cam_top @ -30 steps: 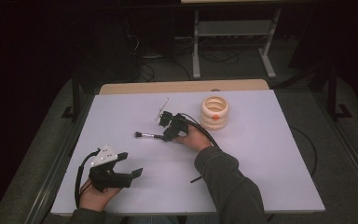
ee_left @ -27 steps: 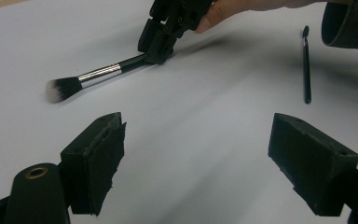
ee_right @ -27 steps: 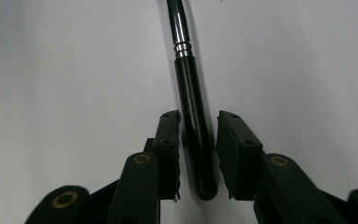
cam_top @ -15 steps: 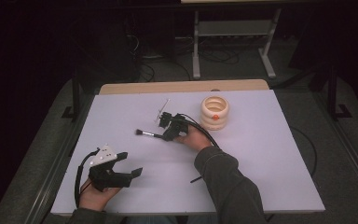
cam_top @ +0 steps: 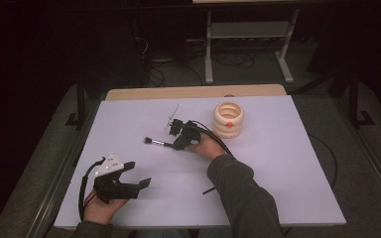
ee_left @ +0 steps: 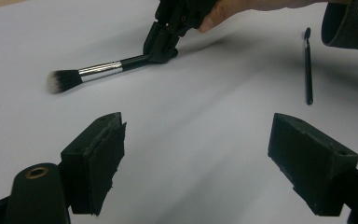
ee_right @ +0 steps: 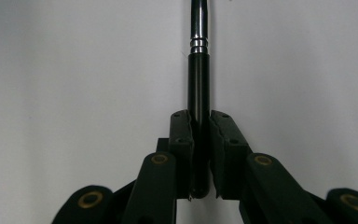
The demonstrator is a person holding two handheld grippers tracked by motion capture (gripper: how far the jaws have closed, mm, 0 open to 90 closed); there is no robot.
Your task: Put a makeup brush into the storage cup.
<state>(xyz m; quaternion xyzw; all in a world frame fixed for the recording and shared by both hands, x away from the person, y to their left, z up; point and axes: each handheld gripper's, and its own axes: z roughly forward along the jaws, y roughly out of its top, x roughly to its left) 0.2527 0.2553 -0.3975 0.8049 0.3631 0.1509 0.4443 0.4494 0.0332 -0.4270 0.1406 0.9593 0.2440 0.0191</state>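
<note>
A makeup brush (cam_top: 155,142) with a black handle, silver ferrule and white-tipped bristles lies low over the white table (cam_top: 278,163), near its middle. My right gripper (cam_top: 181,143) is shut on the end of its handle (ee_right: 198,84), the bristles pointing left in the high view. The left gripper view shows the same brush (ee_left: 88,72) with the right gripper (ee_left: 161,46) behind it. My left gripper (cam_top: 139,174) hovers at the front left, jaws wide apart, nothing between them (ee_left: 198,135).
A cream ringed cup (cam_top: 228,119) with an orange spot stands right of the right hand. A thin black stick (ee_left: 308,70) lies by the right sleeve (cam_top: 238,183). A thin pale stick (cam_top: 173,115) lies behind the right gripper. Dark floor surrounds the table.
</note>
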